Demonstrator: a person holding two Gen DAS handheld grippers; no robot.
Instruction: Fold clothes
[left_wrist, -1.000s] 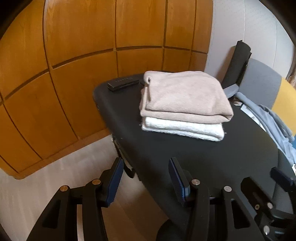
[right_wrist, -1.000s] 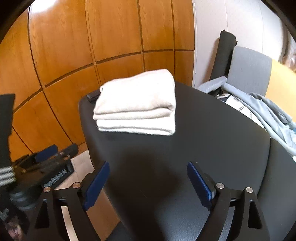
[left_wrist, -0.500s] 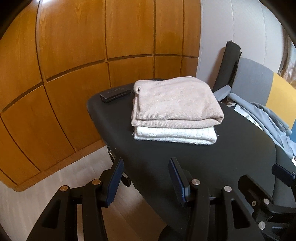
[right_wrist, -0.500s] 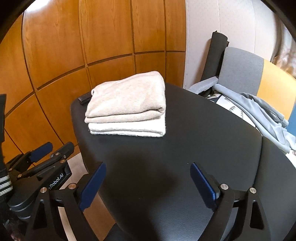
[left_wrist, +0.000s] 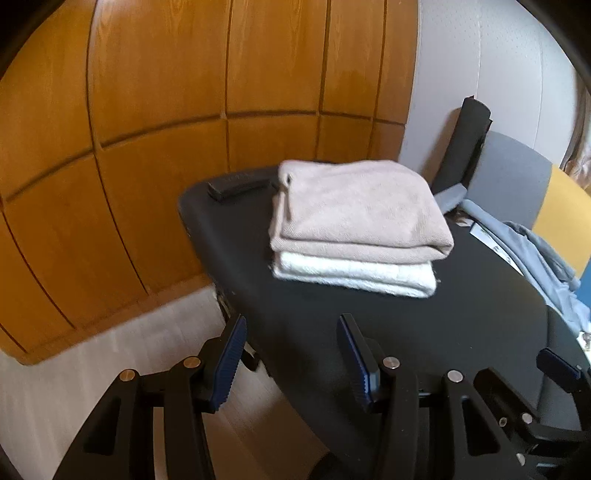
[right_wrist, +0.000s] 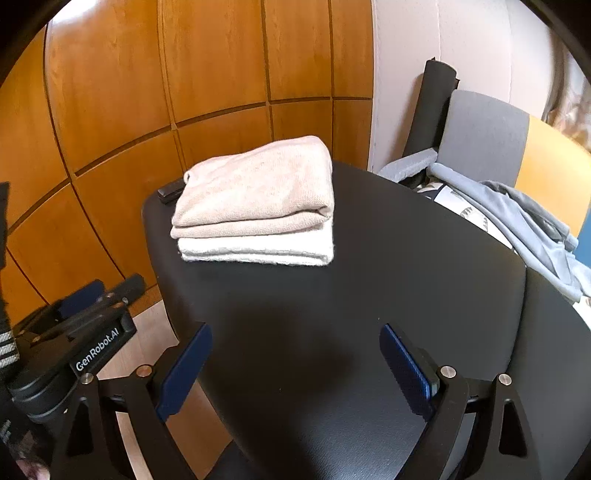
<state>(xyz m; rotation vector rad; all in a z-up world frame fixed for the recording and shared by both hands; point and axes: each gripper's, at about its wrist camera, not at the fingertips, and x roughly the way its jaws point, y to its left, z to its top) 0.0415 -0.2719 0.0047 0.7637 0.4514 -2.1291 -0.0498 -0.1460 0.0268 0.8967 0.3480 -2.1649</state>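
Folded stack (right_wrist: 255, 206) at 12 o'clock on black table (right_wrist: 369, 295); left gripper (left_wrist: 290, 354) and right gripper (right_wrist: 295, 365) spread, empty; risk: careless reach topples stack

orange-brown wood panelling (right_wrist: 221, 74) with dark grooves fills the upper left of the frame; a pale grey-white wall (right_wrist: 461, 44) fills the upper right. a grey chair back (right_wrist: 484, 136) stands at right behind the black desk (right_wrist: 369, 295). pale wood-look floor (left_wrist: 110, 354) shows lower left.
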